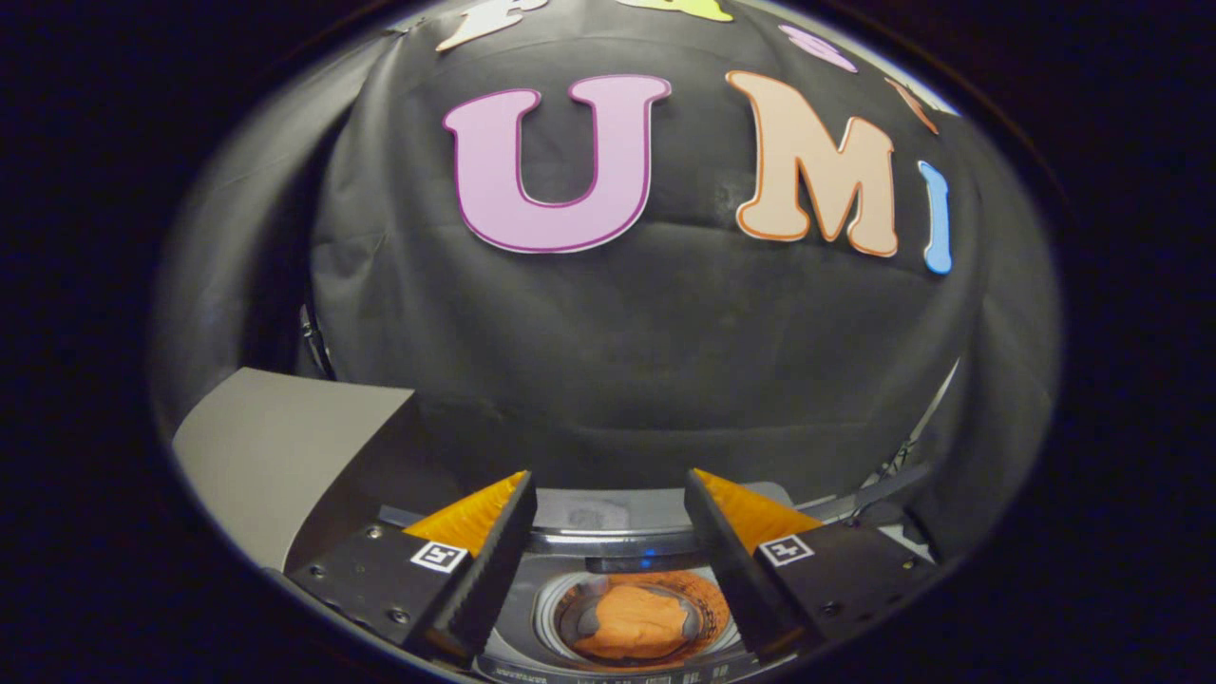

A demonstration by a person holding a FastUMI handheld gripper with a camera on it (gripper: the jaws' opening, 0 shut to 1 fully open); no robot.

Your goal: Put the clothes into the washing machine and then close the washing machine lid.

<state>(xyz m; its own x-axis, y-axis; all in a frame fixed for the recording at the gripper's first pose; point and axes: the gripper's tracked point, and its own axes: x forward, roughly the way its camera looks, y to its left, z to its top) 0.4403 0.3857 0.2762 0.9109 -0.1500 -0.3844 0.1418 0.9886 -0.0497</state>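
My tongs [608,494] are spread apart, gripping nothing, hovering above the washing machine [617,541]. Orange clothes [632,622] sit down in the drum, btwn my fingers. Lid [275,446] stands up at left.

Orange clothes [635,622] lie bunched inside the washing machine [608,546] — lid open.

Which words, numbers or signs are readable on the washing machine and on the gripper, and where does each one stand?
Washing machine, front panel: small marks, too small and blurred to read.
Gripper, fingers open above the drum: one square coded marker on each finger, a pattern without words.
No text here can be quoted.
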